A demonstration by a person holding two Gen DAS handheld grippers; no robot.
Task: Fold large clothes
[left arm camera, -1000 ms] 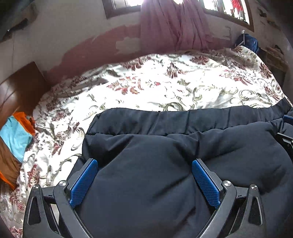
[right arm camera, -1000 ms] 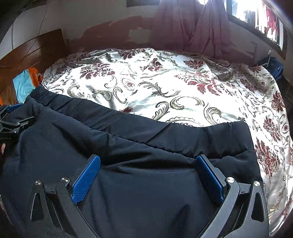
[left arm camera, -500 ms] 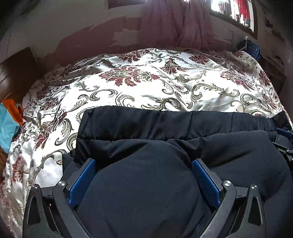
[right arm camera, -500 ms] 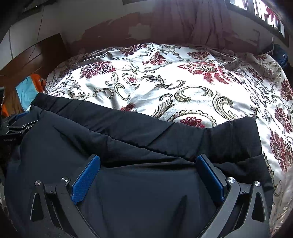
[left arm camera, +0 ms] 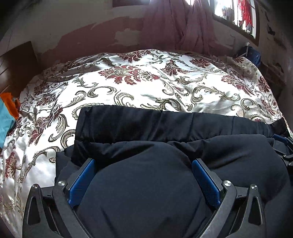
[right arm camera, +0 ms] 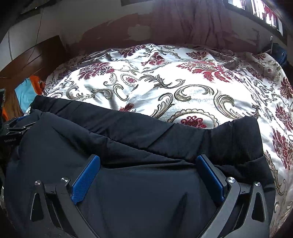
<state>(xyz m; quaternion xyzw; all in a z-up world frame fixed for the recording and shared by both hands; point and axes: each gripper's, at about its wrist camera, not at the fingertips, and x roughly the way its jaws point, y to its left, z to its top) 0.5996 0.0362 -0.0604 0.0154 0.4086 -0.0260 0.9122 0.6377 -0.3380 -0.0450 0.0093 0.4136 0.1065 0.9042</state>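
Left gripper (left arm camera: 143, 172): jaws spread wide, blue pads (left arm camera: 82, 181) on either side of a bulge of dark garment (left arm camera: 146, 192) that rises between them; whether the cloth is pinched lower down is hidden. Right gripper (right arm camera: 148, 169): jaws equally wide, same fabric lying flatter between the fingers. Garment type unclear, possibly a padded jacket; a folded band runs across its far edge. It lies on the near part of the bed, over a floral bedspread (left arm camera: 146, 87). Lower frame edges cut off both gripper bodies. The other gripper shows only partly at each view's side margin. Beyond the bed: peeling wall (left arm camera: 102, 34), pink curtain (left arm camera: 179, 27), window (left arm camera: 236, 14). Left: dark wooden headboard (right arm camera: 34, 56), orange and turquoise cloth (right arm camera: 27, 89).
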